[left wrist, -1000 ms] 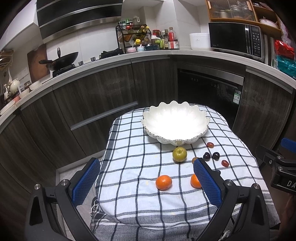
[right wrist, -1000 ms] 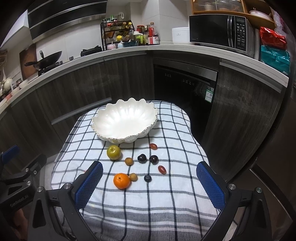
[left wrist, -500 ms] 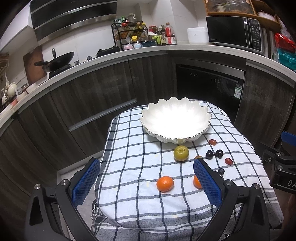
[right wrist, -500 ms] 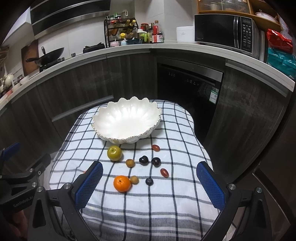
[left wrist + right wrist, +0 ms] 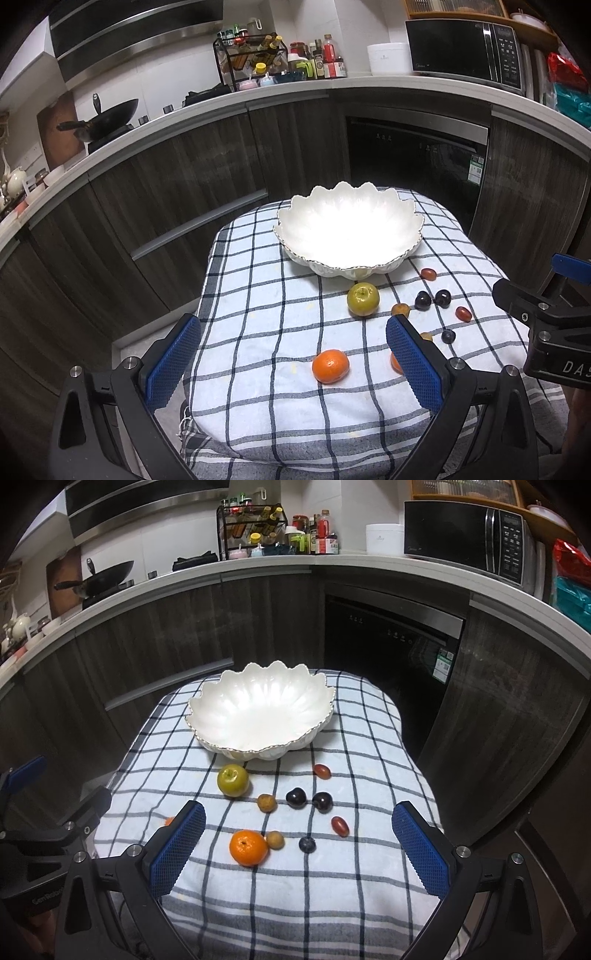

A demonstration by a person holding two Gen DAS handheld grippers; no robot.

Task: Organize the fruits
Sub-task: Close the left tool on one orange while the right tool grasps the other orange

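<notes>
Left gripper (image 5: 293,358): jaws spread wide, holding nothing, raised over the near end of the table; blue pads (image 5: 173,363) frame the left part of the cloth.
Right gripper (image 5: 299,842): likewise spread wide and empty, raised over the near edge, with the small fruits between its pads (image 5: 421,853).
Orange (image 5: 248,848): on the cloth, nearest the right gripper, just beside its left pad; a small tan fruit (image 5: 275,840) touches its right side.
Second orange (image 5: 330,366): lies apart to the left, between the left gripper's pads in the left wrist view; only a sliver shows behind the pad in the right wrist view.
Green apple (image 5: 232,780): stem up, just in front of the bowl.
Small fruits: a brown one (image 5: 266,803), two dark plums (image 5: 296,798) side by side, two red oval ones (image 5: 340,826), one dark blue berry (image 5: 307,844), all loose on the cloth right of the apple.
Bowl (image 5: 229,716): white, scalloped, with no fruit in it, at the far end of the table.
Cloth (image 5: 369,746): white with dark checks, draped over the table.
Background: dark cabinets, counter with wok (image 5: 110,114) and microwave (image 5: 469,539).
</notes>
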